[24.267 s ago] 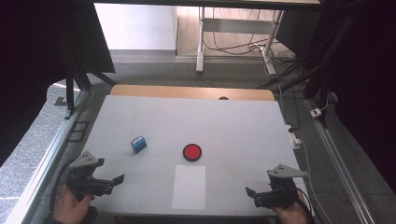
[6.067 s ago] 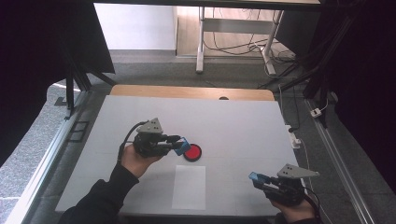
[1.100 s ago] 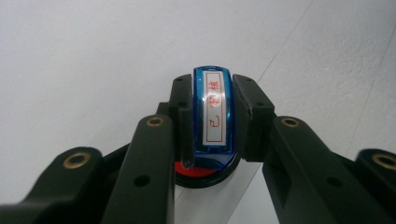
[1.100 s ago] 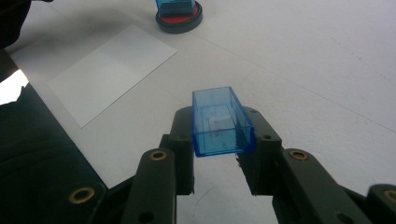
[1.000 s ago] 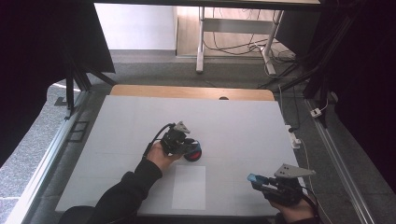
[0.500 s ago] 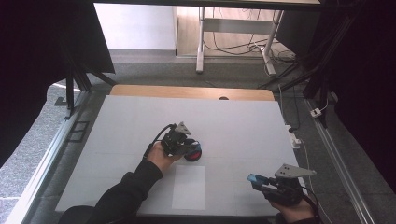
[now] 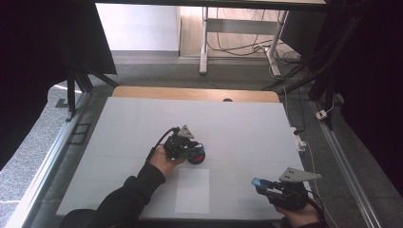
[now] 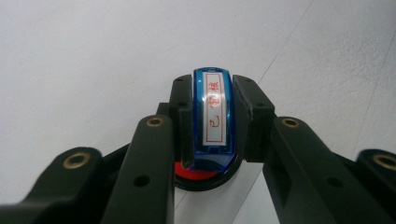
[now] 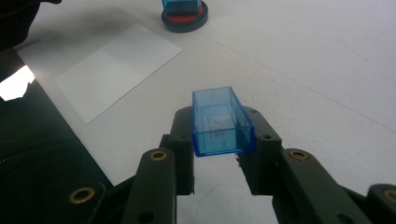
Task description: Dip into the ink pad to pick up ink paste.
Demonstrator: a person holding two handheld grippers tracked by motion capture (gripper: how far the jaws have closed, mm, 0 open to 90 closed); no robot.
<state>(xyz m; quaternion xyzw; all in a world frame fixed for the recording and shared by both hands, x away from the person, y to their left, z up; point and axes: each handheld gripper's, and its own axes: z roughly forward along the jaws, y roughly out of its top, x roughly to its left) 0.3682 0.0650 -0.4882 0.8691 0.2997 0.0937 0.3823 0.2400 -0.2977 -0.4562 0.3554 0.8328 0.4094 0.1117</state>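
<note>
My left gripper (image 7: 193,152) is shut on a blue stamp (image 8: 213,116) with a white label and red characters. The stamp stands upright with its lower end on the round red ink pad (image 8: 201,175) in a black case. That pad (image 7: 198,158) sits at the table's middle. Near the front right edge, my right gripper (image 7: 260,183) is shut on the stamp's clear blue cap (image 9: 219,123), its hollow side facing the camera, held above the table. The right gripper view also shows the ink pad (image 9: 184,21) far off with the stamp (image 9: 182,5) on it.
A white sheet of paper (image 7: 192,190) lies flat just in front of the ink pad, between the two hands; it is also in the right gripper view (image 9: 116,70). The white table (image 7: 247,123) ends in a wooden strip at the back.
Since the earliest frame the stamp left the table: the left gripper brought it onto the ink pad, the right holds its cap. Over the last second nothing moved.
</note>
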